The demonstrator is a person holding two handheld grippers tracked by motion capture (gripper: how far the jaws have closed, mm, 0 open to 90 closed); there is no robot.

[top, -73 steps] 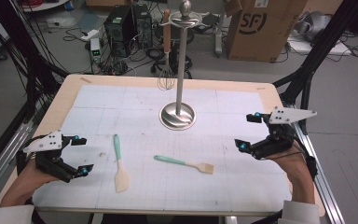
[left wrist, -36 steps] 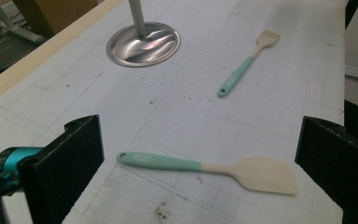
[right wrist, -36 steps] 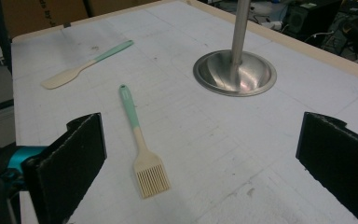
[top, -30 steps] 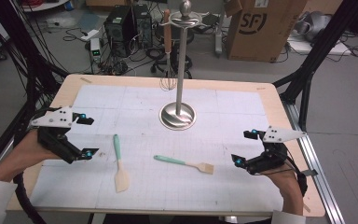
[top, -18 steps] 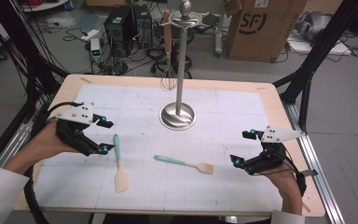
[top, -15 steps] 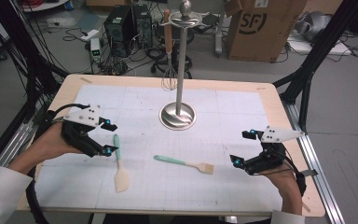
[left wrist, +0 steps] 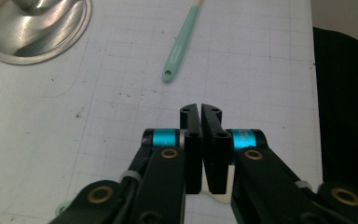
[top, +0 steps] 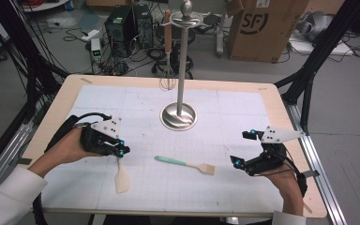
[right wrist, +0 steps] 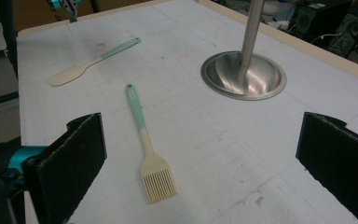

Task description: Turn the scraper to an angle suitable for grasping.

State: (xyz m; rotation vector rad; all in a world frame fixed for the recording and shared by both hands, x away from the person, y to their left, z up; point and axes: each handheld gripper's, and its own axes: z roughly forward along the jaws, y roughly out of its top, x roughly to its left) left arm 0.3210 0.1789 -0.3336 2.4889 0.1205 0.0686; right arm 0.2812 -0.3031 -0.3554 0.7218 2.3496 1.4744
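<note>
The left gripper is clamping its jaws, just closed, on the spatula handle (blade lying flat below the fingertips), hanging it on the utensil stand remaining, while the right gripper is gaping empty.

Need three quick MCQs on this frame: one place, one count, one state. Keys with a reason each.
1. Where is the whisk?
A. flat on the table
B. hanging on the stand
C. in a cardboard box

2. How many teal-handled utensils lie on the mat?
A. one
B. two
C. three

3. The right claw is:
A. open wide and empty
B. shut on a utensil
C. shut on the pole

Key:
1 B, it dangles from a hook at the stand's top.
2 B, the spatula and the brush.
3 A, its jaws stand far apart in the right gripper view, with the brush lying free ahead.
</note>
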